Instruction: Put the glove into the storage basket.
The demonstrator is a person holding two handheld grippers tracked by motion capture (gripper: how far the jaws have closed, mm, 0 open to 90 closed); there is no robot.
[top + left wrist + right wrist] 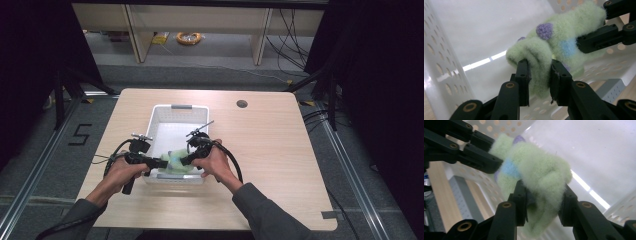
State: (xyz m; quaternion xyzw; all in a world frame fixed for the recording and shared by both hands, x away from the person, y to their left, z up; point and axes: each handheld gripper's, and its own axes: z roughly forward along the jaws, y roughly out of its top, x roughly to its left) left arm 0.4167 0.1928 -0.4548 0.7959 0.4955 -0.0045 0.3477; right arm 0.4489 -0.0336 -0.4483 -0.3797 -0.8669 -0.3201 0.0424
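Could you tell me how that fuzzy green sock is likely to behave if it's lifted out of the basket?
The sock would probably flop: it already bunches and folds between the left gripper fingers. Its fluffy pile suggests it is light and compressible, so it is unlikely to slip. It hangs over the basket, and any loose end should droop.

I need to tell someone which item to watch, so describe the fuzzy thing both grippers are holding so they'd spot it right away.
Start at the white perforated basket in the middle of the wooden table. At its near end, the left gripper and right gripper each pinch one soft bundle, the fuzzy sock. It is pale green fleece with a purple dot and a light blue patch, the only coloured thing in the basket.
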